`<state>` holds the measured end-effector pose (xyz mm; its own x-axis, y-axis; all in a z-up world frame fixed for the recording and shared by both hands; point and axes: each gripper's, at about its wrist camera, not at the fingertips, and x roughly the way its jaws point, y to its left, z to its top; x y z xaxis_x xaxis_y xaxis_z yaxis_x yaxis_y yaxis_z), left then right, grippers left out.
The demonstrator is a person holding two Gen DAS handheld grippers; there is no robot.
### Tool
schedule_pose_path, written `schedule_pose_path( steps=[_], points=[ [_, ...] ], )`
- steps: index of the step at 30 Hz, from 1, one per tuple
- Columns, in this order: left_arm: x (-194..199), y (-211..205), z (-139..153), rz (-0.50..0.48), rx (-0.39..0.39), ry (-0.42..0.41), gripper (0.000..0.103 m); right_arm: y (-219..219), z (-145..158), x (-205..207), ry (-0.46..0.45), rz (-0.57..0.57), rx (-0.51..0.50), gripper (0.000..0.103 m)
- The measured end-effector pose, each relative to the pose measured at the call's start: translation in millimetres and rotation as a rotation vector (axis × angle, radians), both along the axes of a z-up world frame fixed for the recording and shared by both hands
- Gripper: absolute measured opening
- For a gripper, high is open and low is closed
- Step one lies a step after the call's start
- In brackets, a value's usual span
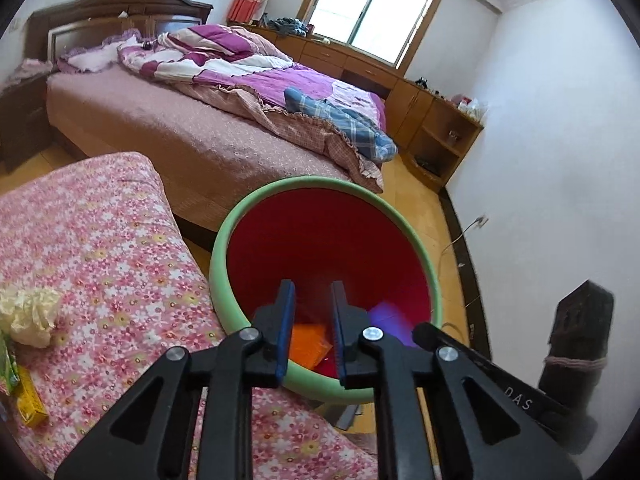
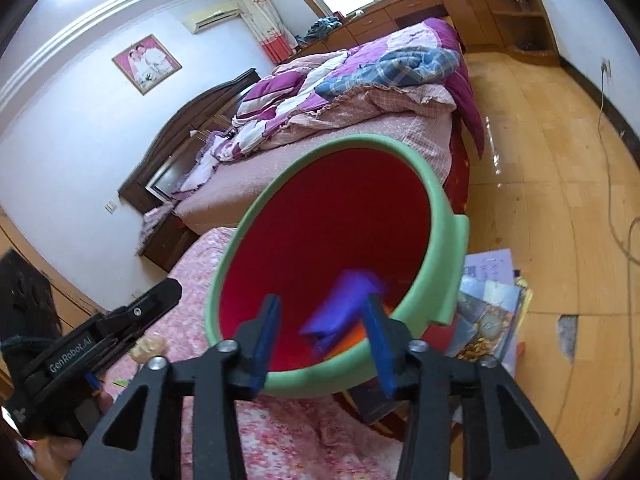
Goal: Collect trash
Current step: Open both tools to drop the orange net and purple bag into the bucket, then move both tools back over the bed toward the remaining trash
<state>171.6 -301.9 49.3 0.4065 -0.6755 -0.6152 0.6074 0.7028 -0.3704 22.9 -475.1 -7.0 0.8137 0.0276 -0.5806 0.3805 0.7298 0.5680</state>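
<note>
- Trash: a purple piece (image 2: 344, 312), blurred, hangs free between the spread fingers of the right tool (image 2: 322, 340), above the mouth of the green bin (image 2: 440, 200); an orange piece (image 1: 310, 346) already lies on its red bottom.
- Left tool (image 1: 311, 320) sits over the bin's near rim, jaws slightly parted, pinching nothing.
- Step in hand, as I judge: dropping collected pieces into the bin.
- Next: return to the flowered bed (image 1: 100, 240) for the crumpled yellowish paper (image 1: 28, 314) and yellow box (image 1: 30, 402); approach with jaws spread, then pinch.
</note>
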Motion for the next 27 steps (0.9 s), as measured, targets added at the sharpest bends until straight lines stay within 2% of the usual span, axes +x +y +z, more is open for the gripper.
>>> schedule_pose_path(
  steps=[4, 9, 16, 27],
  points=[
    [1, 12, 6, 0.040, 0.005, 0.008, 0.016, 3, 4, -2, -0.014, -0.001, 0.007, 0.052],
    [-6, 33, 17, 0.105, 0.023, -0.017, 0.028, 7, 7, -8, -0.030, -0.005, 0.011, 0.055],
    [-15, 69, 22, 0.162, 0.025, 0.023, 0.028, 20, 14, -13, -0.036, 0.028, 0.017, 0.059],
    [-43, 124, 30, 0.256, 0.074, 0.026, 0.028, 59, 33, -21, -0.068, 0.114, -0.006, 0.060]
  ],
)
